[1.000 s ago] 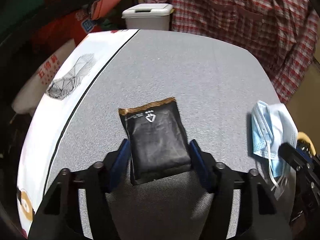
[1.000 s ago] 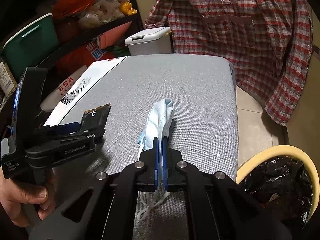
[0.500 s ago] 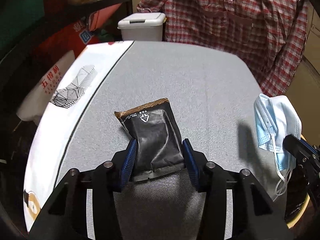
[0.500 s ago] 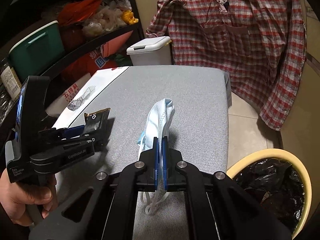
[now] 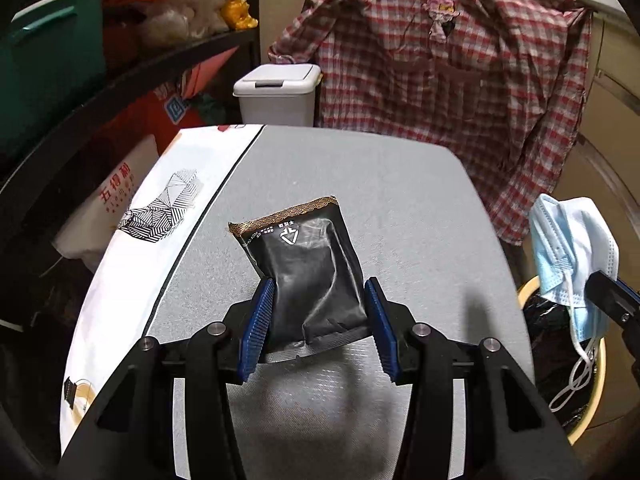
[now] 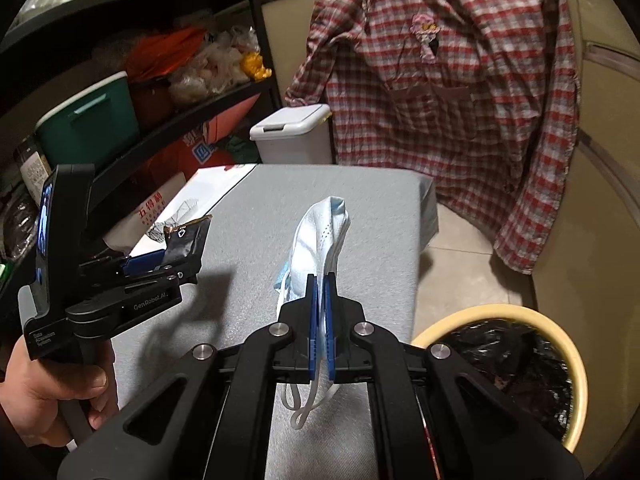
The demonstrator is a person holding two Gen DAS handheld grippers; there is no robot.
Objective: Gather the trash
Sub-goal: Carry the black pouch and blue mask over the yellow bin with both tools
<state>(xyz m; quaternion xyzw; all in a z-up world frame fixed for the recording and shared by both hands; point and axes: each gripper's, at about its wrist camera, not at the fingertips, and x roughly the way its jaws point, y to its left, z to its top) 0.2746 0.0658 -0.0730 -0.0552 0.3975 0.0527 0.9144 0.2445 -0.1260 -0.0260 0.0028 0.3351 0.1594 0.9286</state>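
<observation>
My left gripper [image 5: 318, 316] is shut on a black foil packet [image 5: 306, 264] with a gold top edge and holds it lifted above the grey table [image 5: 360, 176]. The packet [image 6: 188, 238] and left gripper [image 6: 160, 264] also show in the right wrist view. My right gripper [image 6: 320, 308] is shut on a light blue face mask [image 6: 320, 240], held up in the air; its white ear loops hang below. The mask [image 5: 572, 248] hangs over a yellow bin [image 6: 560, 364] lined with a black bag, to the right of the table.
A white board with a line drawing [image 5: 160, 208] lies along the table's left side. A white lidded bin [image 5: 280, 92] stands behind the table. A plaid shirt [image 5: 460, 80] hangs at the back. Dark shelves [image 6: 120, 112] with boxes stand left.
My left gripper closed on the black packet and lifted it off the table. My right gripper rose with the mask and moved right toward the yellow bin.
</observation>
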